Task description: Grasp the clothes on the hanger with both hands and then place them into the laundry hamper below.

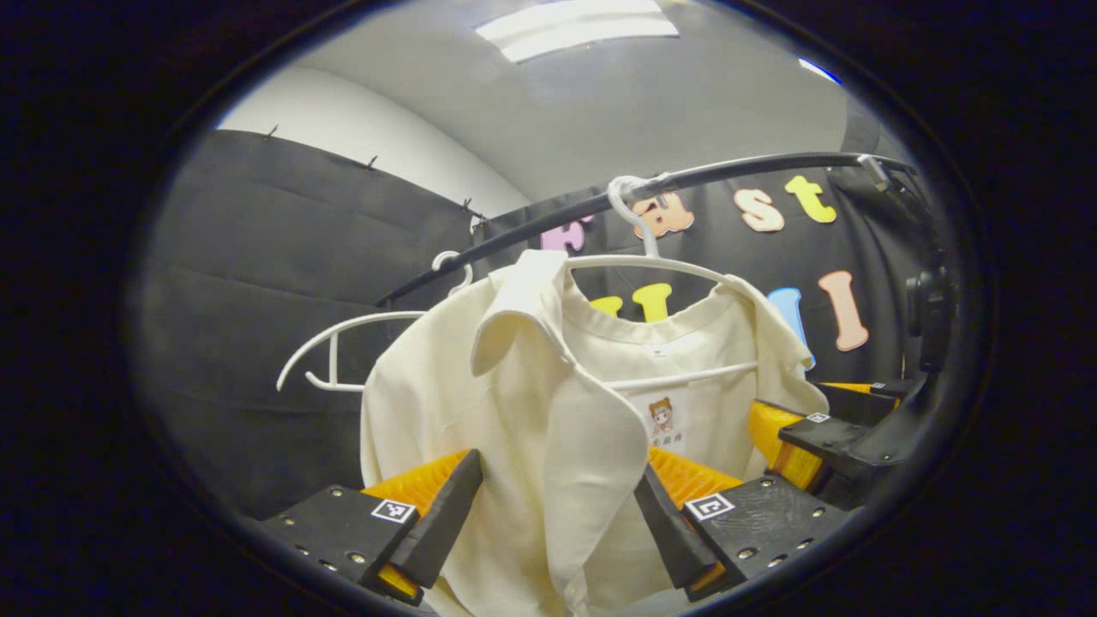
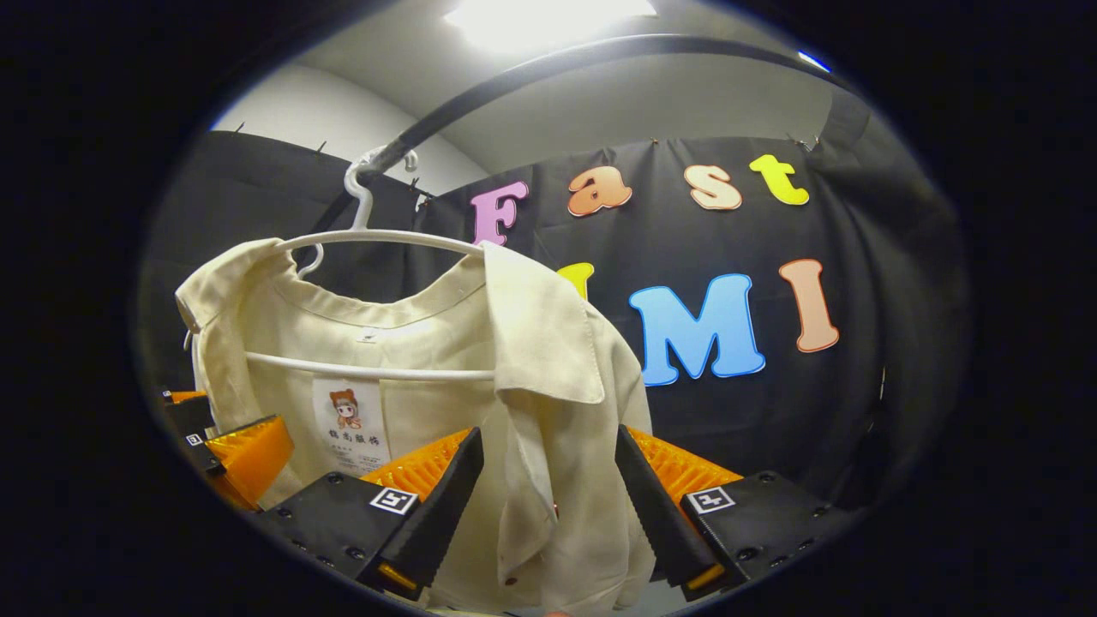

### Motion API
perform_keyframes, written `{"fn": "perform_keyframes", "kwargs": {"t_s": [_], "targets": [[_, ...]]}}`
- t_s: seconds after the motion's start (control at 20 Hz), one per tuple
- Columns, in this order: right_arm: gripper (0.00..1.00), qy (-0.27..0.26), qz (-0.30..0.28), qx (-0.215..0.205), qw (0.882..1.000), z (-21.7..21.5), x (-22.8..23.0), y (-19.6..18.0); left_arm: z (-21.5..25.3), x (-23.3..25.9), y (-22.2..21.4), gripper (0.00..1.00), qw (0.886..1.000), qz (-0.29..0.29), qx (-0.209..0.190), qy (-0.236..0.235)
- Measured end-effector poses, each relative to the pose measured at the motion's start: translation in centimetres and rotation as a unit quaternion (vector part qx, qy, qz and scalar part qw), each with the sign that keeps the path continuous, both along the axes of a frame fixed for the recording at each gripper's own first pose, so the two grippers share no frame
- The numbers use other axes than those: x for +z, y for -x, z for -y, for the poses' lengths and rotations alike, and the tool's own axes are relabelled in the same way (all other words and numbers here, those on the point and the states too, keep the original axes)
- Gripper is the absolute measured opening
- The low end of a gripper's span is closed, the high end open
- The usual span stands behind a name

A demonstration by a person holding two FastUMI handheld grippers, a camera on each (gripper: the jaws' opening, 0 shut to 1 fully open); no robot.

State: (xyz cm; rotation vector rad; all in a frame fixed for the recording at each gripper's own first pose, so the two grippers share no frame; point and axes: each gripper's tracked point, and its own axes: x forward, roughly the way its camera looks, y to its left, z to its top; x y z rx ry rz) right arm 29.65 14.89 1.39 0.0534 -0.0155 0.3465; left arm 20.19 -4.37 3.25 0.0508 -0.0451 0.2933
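A cream shirt (image 1: 548,403) hangs on a white hanger (image 1: 660,266) from the dark rail (image 1: 737,167); left claw (image 1: 557,523) and right claw (image 2: 548,506) gape open, straddling its front edges.

Shirt (image 1: 548,428): cream matt woven cloth. Hanger (image 1: 660,266): smooth white plastic. Rail (image 1: 548,218): dark, smooth, slight sheen.
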Motion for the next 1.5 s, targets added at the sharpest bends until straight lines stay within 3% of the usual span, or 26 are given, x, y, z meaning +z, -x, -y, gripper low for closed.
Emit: {"fn": "perform_keyframes", "kwargs": {"t_s": [0.15,0.25,0.3,0.35,0.4,0.5,0.55,0.6,0.65,0.7,0.75,0.8,0.85,0.9,1.05,1.5], "targets": [[0.98,-0.001,-0.007,-0.009,1.000,-0.2,-0.1,-1.1,-0.6,-0.1,-0.5,0.99,1.000,-0.008,0.018,-0.013],[0.95,-0.001,-0.014,-0.016,1.000,-0.6,-0.4,-1.7,-1.4,-0.1,-0.8,0.85,0.999,-0.009,0.034,-0.025],[0.90,0.000,-0.019,-0.020,1.000,-0.6,-0.6,-1.7,-1.5,-0.1,-0.9,0.78,0.999,-0.010,0.041,-0.026],[0.75,0.000,-0.023,-0.021,1.000,-0.8,-0.7,-1.8,-1.7,-0.1,-0.9,0.72,0.998,-0.010,0.047,-0.028],[0.72,-0.001,-0.027,-0.022,0.999,-1.0,-0.9,-2.1,-1.8,-0.3,-1.2,0.60,0.998,-0.013,0.048,-0.028],[0.67,0.004,-0.033,-0.025,0.999,-1.2,-1.1,-2.4,-1.7,-0.3,-1.6,0.58,0.999,-0.017,0.041,-0.029],[0.33,0.007,-0.033,-0.033,0.999,-1.0,-1.0,-2.5,-1.6,0.0,-1.8,0.58,0.999,-0.016,0.033,-0.033],[0.24,0.011,-0.033,-0.047,0.998,-0.6,-0.9,-2.6,-2.1,0.1,-1.6,0.50,0.998,-0.014,0.043,-0.038],[0.05,0.012,-0.032,-0.051,0.998,-0.6,-0.7,-2.5,-2.1,0.0,-1.7,0.42,0.999,-0.016,0.035,-0.035],[0.05,0.023,-0.032,-0.051,0.998,-0.4,-0.9,-2.4,-1.6,0.1,-1.1,0.34,0.999,-0.017,0.019,-0.034],[0.03,0.029,-0.025,-0.056,0.998,0.0,-0.6,-2.4,-2.4,0.4,-0.9,0.27,0.999,-0.013,0.031,-0.034],[0.03,0.039,-0.014,-0.069,0.997,0.6,0.0,-2.4,-2.0,0.4,-0.7,0.04,0.999,-0.013,0.021,-0.033],[0.03,0.043,0.003,-0.083,0.996,1.6,0.7,-2.4,-2.4,0.5,-0.3,0.08,0.999,-0.009,0.028,-0.032],[0.02,0.045,0.018,-0.092,0.995,2.1,1.6,-2.3,-2.4,0.9,0.1,0.01,0.999,-0.006,0.020,-0.032],[0.02,0.057,0.052,-0.114,0.990,3.2,3.4,-2.0,-3.0,2.8,1.5,0.01,0.999,0.009,0.020,-0.047],[0.05,0.058,0.085,-0.169,0.980,6.9,6.6,-2.7,-7.0,8.6,5.0,0.01,0.993,0.062,0.058,-0.083]]}}
